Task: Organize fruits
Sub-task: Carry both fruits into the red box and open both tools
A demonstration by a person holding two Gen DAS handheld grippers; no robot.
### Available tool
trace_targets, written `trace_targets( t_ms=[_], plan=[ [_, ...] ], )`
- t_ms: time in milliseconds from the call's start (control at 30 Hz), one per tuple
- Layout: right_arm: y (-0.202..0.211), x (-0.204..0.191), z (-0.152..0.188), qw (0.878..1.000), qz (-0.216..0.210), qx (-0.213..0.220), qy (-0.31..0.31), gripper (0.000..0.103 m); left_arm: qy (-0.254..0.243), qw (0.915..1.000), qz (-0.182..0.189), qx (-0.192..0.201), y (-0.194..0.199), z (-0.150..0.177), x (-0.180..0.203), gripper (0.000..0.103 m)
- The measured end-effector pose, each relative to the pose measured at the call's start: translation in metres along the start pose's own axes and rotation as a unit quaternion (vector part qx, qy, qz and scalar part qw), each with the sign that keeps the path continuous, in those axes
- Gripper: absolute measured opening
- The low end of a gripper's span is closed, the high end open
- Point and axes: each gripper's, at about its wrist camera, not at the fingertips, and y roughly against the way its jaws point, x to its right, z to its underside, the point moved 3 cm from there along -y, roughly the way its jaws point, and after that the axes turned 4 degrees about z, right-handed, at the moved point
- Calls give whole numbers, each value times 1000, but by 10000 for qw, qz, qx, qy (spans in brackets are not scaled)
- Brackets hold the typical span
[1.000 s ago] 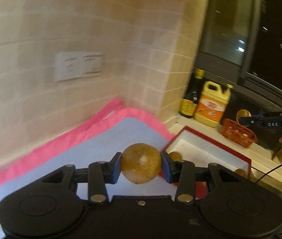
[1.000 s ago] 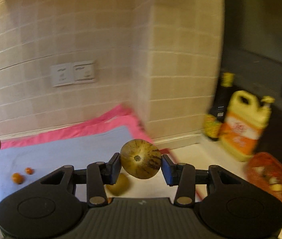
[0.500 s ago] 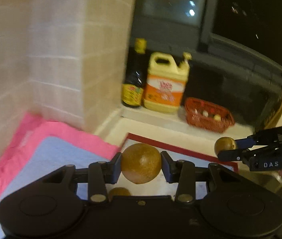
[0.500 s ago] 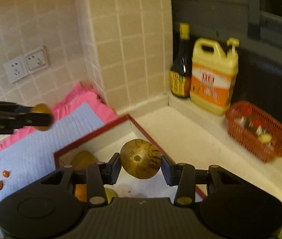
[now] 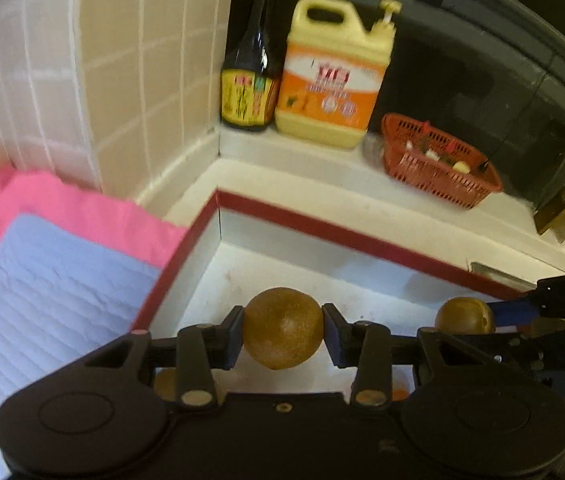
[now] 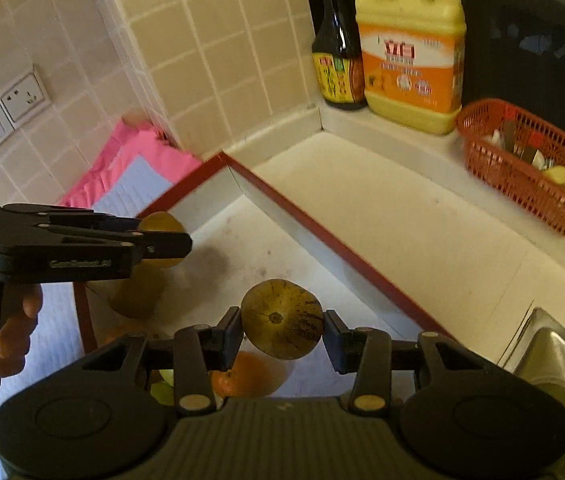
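Left wrist view looked forward and steeply down along its own fingers, close over the white box (image 5: pixel 218 216) with the red rim, facing the tiled corner. Right wrist view looked likewise down over the same box (image 6: pixel 242 184), set further right, with the sink (image 6: pixel 554 356) at its lower right edge. Both views shared the box corner, the bottle (image 5: pixel 250 80) (image 6: pixel 338 52), the jug (image 5: pixel 334 76) (image 6: pixel 410 52), the basket (image 5: pixel 438 160) (image 6: pixel 530 160) and the pink cloth (image 5: pixel 78 208) (image 6: pixel 142 148). Each view also caught the other gripper at its side edge.
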Motion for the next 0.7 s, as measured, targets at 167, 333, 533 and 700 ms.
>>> trace_targets(
  t_ms=[167,333,533,700],
  plan=[
    [-21,0,5,9993,256,-264,-66,45,99,9994,-141,-315,-26,9,-1,49],
    [-35,-1,8,9988,186,-426,-176,45,109,9986,-135,-500,-38,16,2,50],
    [-43,-5,10,9982,245,-527,-145,45,92,9981,-18,-604,-42,17,6,50],
    [-45,-5,11,9979,328,-554,-107,47,162,9978,57,-643,-44,18,4,59]
  ],
)
